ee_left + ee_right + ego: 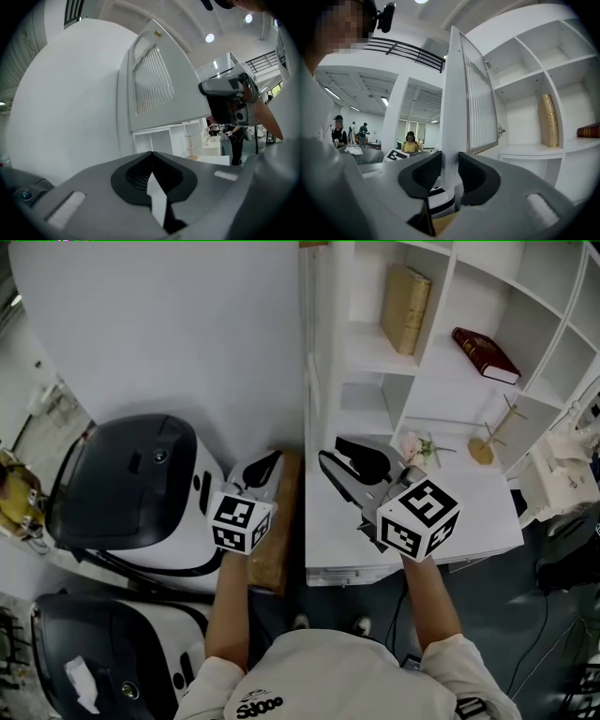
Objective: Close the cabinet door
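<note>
White slatted cabinet door [480,103], open

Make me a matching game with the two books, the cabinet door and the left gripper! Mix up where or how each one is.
Things:
1. tan book
2. red book
3. cabinet door
4. left gripper

Places or states:
A. shut, with nothing in it
B. lying flat on a shelf
C. standing up on a shelf
D. swung open, its edge pinched in the right gripper

Pairs: 1-C, 2-B, 3-D, 4-A
</note>
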Demonstrator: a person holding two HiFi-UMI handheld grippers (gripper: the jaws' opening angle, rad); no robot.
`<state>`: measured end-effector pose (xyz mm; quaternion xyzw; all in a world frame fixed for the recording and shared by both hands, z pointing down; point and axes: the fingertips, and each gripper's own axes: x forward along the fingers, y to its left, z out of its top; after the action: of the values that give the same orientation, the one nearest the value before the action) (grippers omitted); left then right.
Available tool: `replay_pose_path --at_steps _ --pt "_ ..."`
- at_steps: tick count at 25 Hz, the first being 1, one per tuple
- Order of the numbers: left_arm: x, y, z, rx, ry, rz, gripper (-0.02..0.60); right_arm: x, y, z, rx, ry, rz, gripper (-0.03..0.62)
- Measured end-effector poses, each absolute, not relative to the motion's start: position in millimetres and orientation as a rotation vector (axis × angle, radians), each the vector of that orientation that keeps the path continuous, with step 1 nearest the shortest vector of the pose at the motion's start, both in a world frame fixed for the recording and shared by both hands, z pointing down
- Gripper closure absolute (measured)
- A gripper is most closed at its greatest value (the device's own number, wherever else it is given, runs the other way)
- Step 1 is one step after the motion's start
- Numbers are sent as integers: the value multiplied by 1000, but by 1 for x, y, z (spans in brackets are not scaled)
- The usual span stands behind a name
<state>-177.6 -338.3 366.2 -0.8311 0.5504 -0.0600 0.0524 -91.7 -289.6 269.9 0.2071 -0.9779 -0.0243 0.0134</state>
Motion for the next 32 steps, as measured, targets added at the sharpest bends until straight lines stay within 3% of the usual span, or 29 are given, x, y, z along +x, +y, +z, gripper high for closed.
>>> replay_pose_path --at_steps 21,32 --pt "-82 -388 360 -2603 1491 -204 563 42 -383 266 948 -2985 -46 526" --pt "-65 -426 372 -2665 1415 -232 563 91 -482 261 1067 -2912 -13 505"
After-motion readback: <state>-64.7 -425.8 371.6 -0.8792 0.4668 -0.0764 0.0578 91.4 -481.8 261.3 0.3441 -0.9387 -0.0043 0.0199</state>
